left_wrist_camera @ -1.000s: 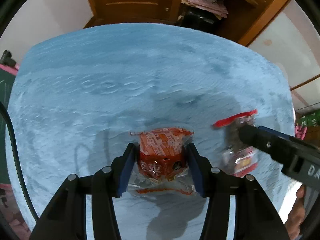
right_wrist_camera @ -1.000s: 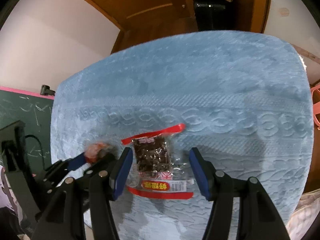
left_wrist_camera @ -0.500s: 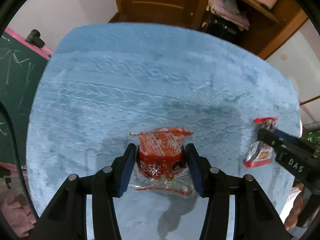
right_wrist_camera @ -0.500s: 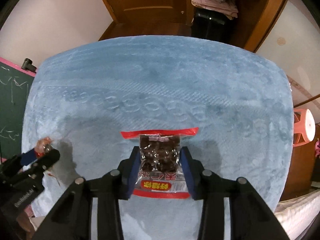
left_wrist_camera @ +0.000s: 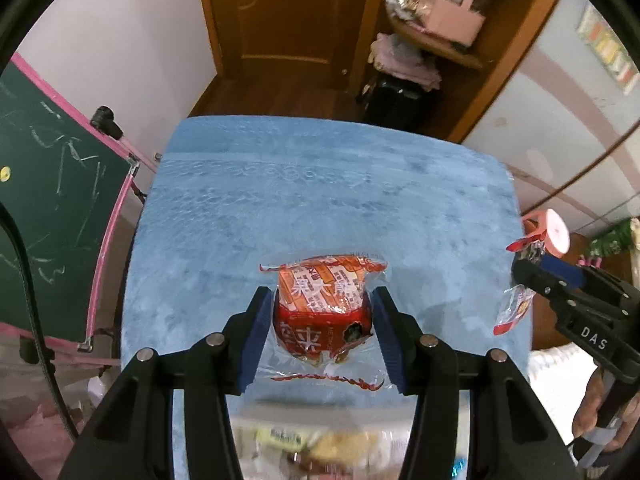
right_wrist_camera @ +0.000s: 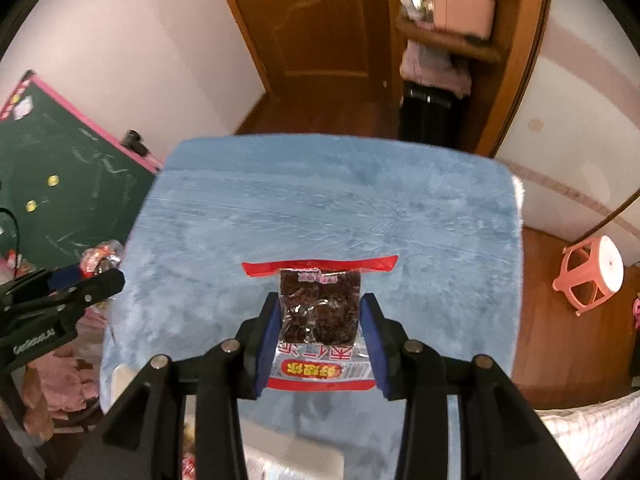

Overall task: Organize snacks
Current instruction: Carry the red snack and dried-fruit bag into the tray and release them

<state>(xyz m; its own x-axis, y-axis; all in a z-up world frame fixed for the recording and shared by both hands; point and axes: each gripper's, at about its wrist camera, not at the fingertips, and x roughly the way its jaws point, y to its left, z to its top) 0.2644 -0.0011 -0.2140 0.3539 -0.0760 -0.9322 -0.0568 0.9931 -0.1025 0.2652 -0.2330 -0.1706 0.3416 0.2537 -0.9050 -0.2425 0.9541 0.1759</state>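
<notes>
My left gripper [left_wrist_camera: 322, 300] is shut on a red and orange snack packet [left_wrist_camera: 322, 304] and holds it high above the blue plush table cover [left_wrist_camera: 280, 208]. My right gripper [right_wrist_camera: 318, 308] is shut on a clear packet of dark dried fruit with a red top strip [right_wrist_camera: 318, 308], also lifted above the cover [right_wrist_camera: 320, 208]. The right gripper with its packet [left_wrist_camera: 516, 312] shows at the right edge of the left wrist view. The left gripper with its packet [right_wrist_camera: 98, 258] shows at the left edge of the right wrist view.
A blurred container of mixed snacks [left_wrist_camera: 320, 452] lies just below the grippers at the near edge; it also shows in the right wrist view [right_wrist_camera: 288, 464]. A green chalkboard [left_wrist_camera: 48, 208] stands left. A pink stool [right_wrist_camera: 592, 276] stands right. A wooden door and shelves are behind.
Both grippers have risen and pulled back from the table with their packets. The right gripper closed on the dried fruit packet. The snack container has come into view below.
</notes>
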